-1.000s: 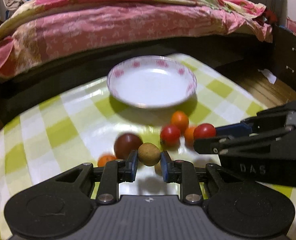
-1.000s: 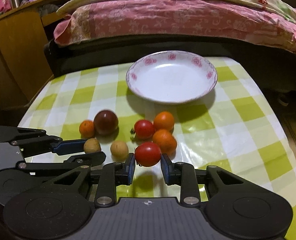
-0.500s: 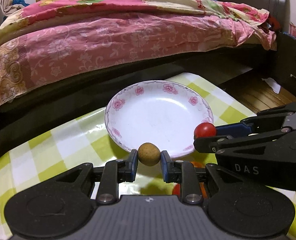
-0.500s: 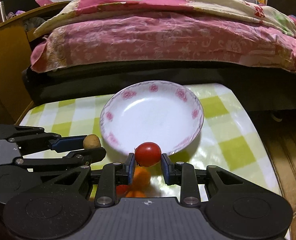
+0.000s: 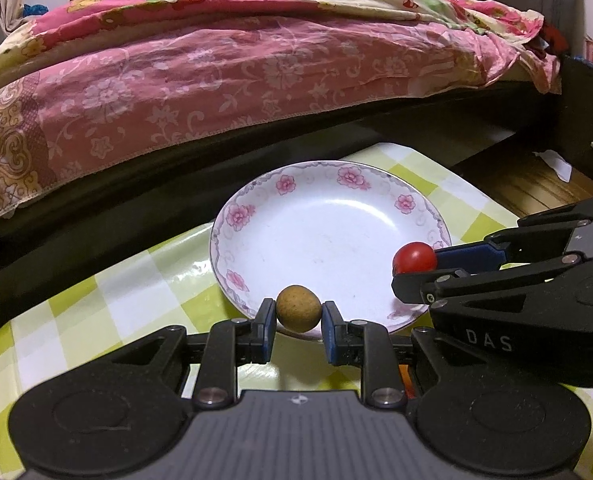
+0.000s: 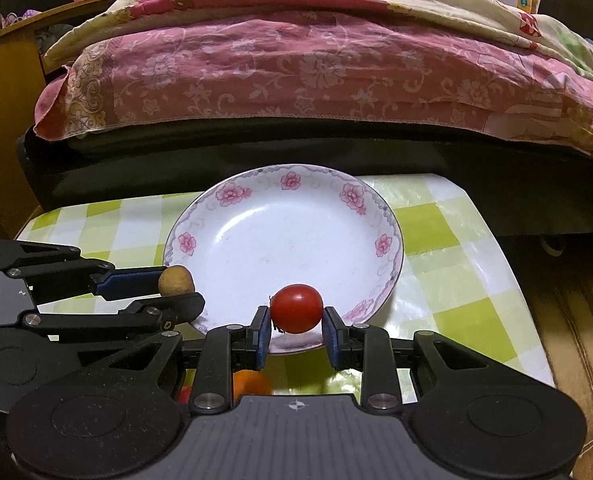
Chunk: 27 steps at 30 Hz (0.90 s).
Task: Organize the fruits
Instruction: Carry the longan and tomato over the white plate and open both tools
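Note:
My left gripper [image 5: 298,316] is shut on a small round brown fruit [image 5: 298,309] and holds it over the near rim of the white flowered plate [image 5: 256,220]. My right gripper [image 6: 296,320] is shut on a red cherry tomato [image 6: 296,308] over the plate's near rim [image 6: 388,216]. The right gripper shows in the left wrist view [image 5: 412,270] with the tomato [image 5: 414,257]. The left gripper shows in the right wrist view [image 6: 176,286] with the brown fruit [image 6: 175,280]. An orange fruit [image 6: 250,384] lies below, mostly hidden.
The plate stands on a table with a green-and-white checked cloth [image 5: 108,300]. A bed with a pink floral quilt [image 5: 216,72] runs right behind the table's far edge. A dark cabinet [image 5: 588,120] stands at the right, a wooden one [image 6: 4,112] at the left.
Both grippers have risen from the fruit group and moved forward with their fruits, from the table's front to the plate's near rim. The other fruits have dropped out of view.

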### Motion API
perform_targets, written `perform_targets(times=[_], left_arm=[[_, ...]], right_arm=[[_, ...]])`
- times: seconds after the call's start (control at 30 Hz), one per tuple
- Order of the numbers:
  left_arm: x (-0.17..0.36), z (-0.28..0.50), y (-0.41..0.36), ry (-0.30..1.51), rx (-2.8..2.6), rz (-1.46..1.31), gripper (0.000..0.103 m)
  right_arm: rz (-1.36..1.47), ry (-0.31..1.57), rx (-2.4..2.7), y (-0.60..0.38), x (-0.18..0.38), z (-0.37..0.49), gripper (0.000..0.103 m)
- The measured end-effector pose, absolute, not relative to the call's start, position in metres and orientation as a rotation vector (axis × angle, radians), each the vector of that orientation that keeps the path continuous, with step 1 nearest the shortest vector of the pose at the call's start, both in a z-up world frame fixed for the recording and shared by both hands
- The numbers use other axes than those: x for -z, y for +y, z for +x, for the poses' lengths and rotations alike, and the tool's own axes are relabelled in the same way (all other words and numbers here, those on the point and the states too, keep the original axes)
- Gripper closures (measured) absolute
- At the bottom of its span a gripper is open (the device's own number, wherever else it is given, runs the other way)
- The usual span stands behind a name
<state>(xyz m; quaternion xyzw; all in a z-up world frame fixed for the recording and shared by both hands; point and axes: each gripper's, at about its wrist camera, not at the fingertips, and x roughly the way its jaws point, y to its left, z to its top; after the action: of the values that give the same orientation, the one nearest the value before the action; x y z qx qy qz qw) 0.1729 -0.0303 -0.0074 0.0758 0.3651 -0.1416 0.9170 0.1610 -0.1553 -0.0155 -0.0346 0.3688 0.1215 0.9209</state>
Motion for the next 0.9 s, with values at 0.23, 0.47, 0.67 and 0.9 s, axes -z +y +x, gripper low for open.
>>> perform_targets(times=[0.23,0.47,0.67,0.9], left_arm=[[0.0071,0.1752,-0.0316,0.745,0.288,0.166,0.071],[0.0066,0.1753,-0.0325,0.742,0.286,0.17,0.071],[0.0067,0.1765,-0.0329,0.744,0.282,0.165,0.07],[0.0064,0.177,-0.0316,0.739,0.272,0.167,0.066]], right_arm=[[-0.082,0.753,-0.245,-0.1558,0.0169,0.1648,0.078],[-0.093,0.745,-0.241,-0.1558,0.0175,0.1656,0.077],[-0.091,0.742,-0.24,-0.1565,0.0175,0.1659,0.076],[-0.08,0.728,-0.238,-0.1586,0.0159,0.1657,0.074]])
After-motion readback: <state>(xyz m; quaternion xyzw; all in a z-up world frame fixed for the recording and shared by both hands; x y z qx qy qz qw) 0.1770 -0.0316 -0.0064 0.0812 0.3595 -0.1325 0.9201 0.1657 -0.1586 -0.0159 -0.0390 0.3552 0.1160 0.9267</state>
